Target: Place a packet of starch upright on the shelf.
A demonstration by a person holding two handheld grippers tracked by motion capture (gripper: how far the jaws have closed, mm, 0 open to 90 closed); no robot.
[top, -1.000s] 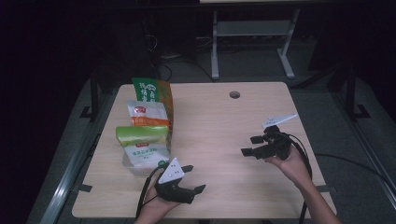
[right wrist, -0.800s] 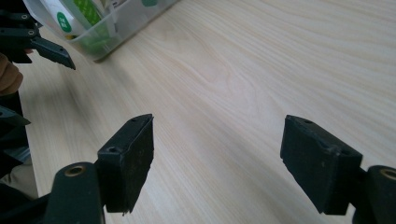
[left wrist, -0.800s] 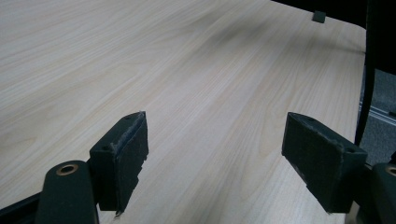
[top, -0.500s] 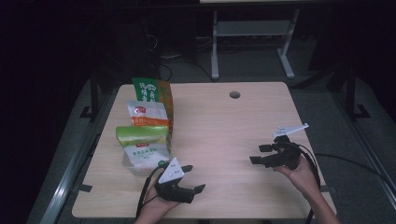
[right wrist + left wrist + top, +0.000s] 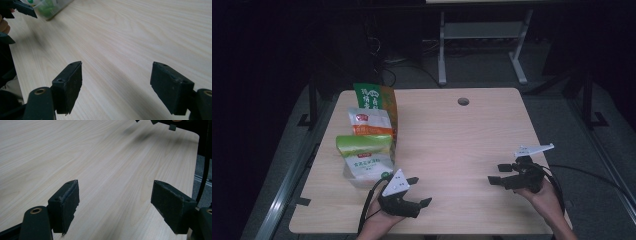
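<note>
Several food bags lie in a row at the table's left: a green-and-orange bag [image 5: 374,97] at the back, a white-and-orange bag [image 5: 369,122], then a green-topped white bag [image 5: 364,155] nearest me. My left gripper [image 5: 419,191] rests low near the front edge, just right of that last bag, open with nothing between its pads [image 5: 66,206]. My right gripper [image 5: 498,174] hovers over the table's right front, also open and holding nothing, its pads [image 5: 70,83] wide apart. In the right gripper view the left gripper [image 5: 15,10] and a bag corner [image 5: 48,6] show far off.
The light wooden table [image 5: 452,135] has a round cable hole [image 5: 463,101] near its back edge. A metal frame stand [image 5: 482,45] stands on the floor behind the table. Black cables trail from both grippers off the front and right edges.
My right gripper has drawn back toward the front right corner and lowered. The left gripper and the bags have stayed put.
</note>
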